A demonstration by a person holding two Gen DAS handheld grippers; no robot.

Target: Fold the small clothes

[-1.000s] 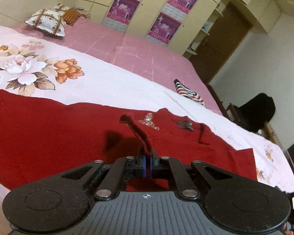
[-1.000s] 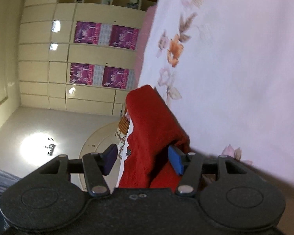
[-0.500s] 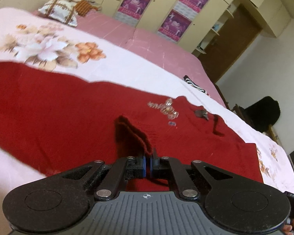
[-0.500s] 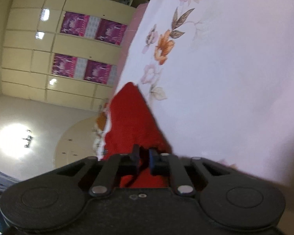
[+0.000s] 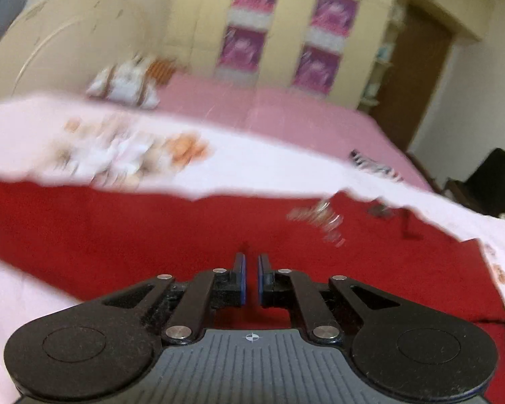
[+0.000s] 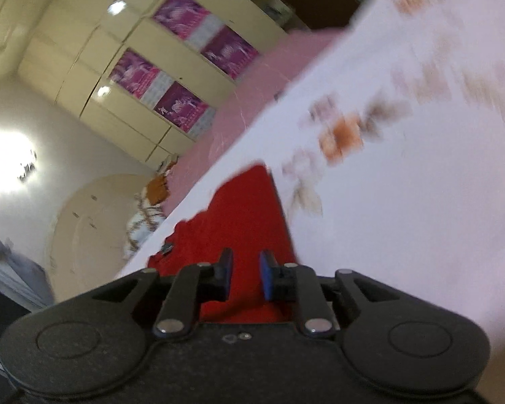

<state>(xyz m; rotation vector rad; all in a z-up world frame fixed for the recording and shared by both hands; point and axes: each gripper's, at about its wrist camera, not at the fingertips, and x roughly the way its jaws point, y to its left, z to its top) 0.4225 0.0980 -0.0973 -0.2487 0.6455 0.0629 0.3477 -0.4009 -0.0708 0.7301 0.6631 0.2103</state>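
a red garment lies flat on the floral bed sheet, filling the middle of the frame. the left hand-held gripper is slightly parted, holding nothing. the right hand-held gripper is narrowly parted over the garment's lower centre, empty.

Bed: pink sheet, white floral quilt across it. Red garment spread flat on quilt, near. Pillows far left; striped cloth far right.
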